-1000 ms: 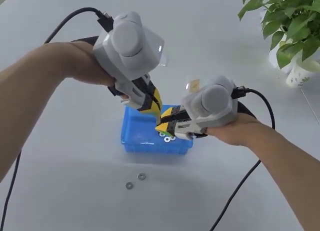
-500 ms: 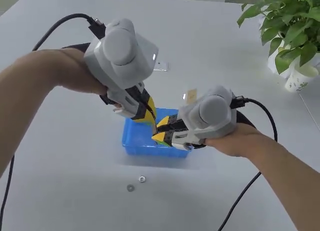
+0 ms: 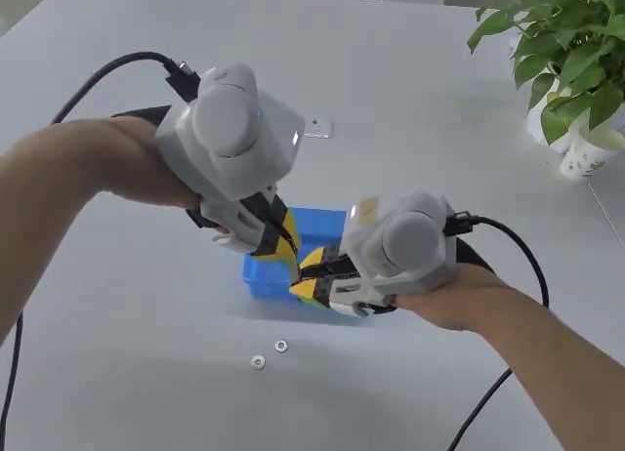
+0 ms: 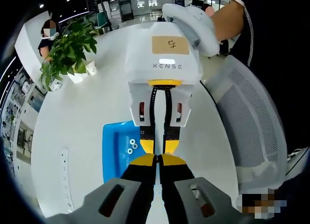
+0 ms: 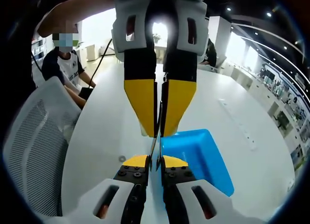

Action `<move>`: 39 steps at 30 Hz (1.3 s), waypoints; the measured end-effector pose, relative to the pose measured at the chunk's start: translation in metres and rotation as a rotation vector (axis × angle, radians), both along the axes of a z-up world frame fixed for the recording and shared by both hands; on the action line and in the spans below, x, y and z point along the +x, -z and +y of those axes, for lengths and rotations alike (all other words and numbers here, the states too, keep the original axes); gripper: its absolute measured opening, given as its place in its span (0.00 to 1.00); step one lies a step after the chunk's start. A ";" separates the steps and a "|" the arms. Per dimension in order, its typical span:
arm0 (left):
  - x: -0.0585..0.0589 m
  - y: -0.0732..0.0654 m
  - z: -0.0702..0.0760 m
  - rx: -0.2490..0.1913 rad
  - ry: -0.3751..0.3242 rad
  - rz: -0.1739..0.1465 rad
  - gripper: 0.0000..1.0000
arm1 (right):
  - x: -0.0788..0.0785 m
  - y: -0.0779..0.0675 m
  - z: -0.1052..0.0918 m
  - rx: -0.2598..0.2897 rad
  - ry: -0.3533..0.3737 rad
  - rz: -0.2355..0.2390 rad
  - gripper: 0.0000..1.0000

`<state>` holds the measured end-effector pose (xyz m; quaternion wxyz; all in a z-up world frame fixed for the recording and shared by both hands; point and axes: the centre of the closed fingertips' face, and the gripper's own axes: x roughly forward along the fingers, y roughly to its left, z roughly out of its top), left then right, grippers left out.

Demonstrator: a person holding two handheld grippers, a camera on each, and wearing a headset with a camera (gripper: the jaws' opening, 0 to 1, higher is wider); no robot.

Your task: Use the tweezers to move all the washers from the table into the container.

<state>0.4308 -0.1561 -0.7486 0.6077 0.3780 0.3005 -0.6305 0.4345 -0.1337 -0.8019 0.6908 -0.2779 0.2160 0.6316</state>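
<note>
Above the container (image 3: 260, 275), left gripper (image 3: 290, 256) and right gripper (image 3: 305, 276) both clamp their fingers (image 5: 143, 105) on the tweezers (image 5: 156, 132), likely a handover; next, reach the two washers (image 3: 281, 346) on the tabletop (image 3: 146, 358).

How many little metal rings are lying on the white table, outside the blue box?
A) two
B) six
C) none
A: the head view shows a washer and a second washer lying close together on the table, just in front of the blue container.
</note>
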 end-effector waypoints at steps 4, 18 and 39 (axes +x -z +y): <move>-0.007 0.004 0.001 0.010 0.002 0.004 0.05 | -0.007 0.004 0.002 -0.004 -0.008 0.004 0.11; -0.022 0.018 0.007 0.036 -0.002 0.026 0.05 | -0.024 0.019 0.007 -0.015 -0.032 0.020 0.11; -0.034 0.038 0.012 0.057 -0.005 0.060 0.05 | -0.036 0.040 0.013 -0.014 -0.046 0.041 0.11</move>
